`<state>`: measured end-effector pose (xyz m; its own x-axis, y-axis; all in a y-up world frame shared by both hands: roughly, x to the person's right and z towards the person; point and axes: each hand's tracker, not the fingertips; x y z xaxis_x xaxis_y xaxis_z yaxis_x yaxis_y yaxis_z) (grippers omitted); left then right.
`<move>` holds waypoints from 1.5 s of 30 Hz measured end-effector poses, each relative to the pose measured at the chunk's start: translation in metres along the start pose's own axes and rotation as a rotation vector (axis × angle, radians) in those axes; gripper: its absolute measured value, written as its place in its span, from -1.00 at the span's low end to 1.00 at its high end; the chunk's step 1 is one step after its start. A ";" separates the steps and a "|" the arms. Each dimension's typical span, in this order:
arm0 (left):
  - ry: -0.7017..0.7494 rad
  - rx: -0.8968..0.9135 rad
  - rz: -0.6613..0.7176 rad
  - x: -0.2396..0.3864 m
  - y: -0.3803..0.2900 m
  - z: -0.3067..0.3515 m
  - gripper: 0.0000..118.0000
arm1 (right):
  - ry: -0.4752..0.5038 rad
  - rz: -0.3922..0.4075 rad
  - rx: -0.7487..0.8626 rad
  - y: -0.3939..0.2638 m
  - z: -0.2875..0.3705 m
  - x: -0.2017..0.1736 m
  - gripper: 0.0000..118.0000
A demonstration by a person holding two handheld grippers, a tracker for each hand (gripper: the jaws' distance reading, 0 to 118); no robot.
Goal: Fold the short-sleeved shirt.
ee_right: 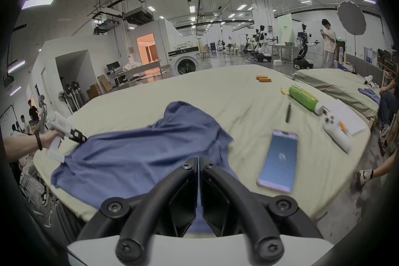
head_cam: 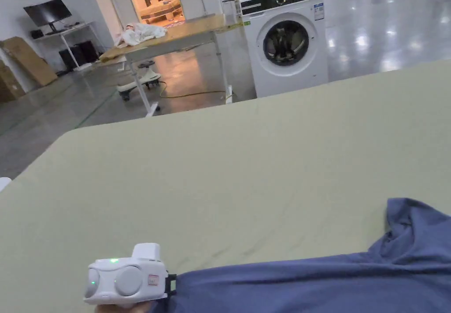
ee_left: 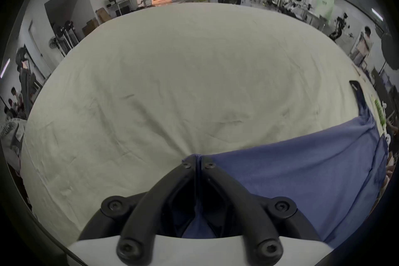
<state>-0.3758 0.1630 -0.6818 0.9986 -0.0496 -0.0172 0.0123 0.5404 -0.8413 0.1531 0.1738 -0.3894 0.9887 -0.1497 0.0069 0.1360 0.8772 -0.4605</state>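
I work at a wide table [head_cam: 246, 159] under a pale green cloth, in a big hall with a glossy floor. Going left to right in the head view: a dark monitor [head_cam: 47, 12] on a desk at the far left, a long table [head_cam: 176, 36] with a white bundle of cloth [head_cam: 140, 32] on it, a lit doorway behind, then a white washing machine [head_cam: 286, 40]. At the near edge my left claw [head_cam: 171, 284] bites the left end of the blue short-sleeved shirt [head_cam: 308, 283], which runs rightward along the near side of the table. My left gripper view shows that claw [ee_left: 198, 159] pinched tight with blue fabric bunched between its jaws, the shirt [ee_left: 302, 173] stretching off to the right. My right gripper view shows my right claw [ee_right: 198, 161] with jaws pressed narrow and blue cloth between them at the shirt's [ee_right: 140, 152] near right part; far left in it, my left claw [ee_right: 80, 138] holds the other end. This view also shows things to the right on the table: a phone [ee_right: 279, 160], a black pen [ee_right: 287, 112], a green bottle [ee_right: 303, 98], a white controller [ee_right: 336, 132], small orange items [ee_right: 263, 78] farther off. Beyond stand humanoid robots [ee_right: 303, 44] and a person [ee_right: 328, 41].
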 end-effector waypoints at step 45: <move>-0.303 0.218 0.156 -0.084 -0.192 0.222 -1.00 | 0.137 -0.078 -0.331 0.028 -0.006 0.043 -0.97</move>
<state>-0.4502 0.2501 -0.3986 0.9588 0.2794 0.0518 -0.1627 0.6892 -0.7061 0.1995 0.1889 -0.4069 0.9555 -0.2897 -0.0553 0.1609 0.6691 -0.7256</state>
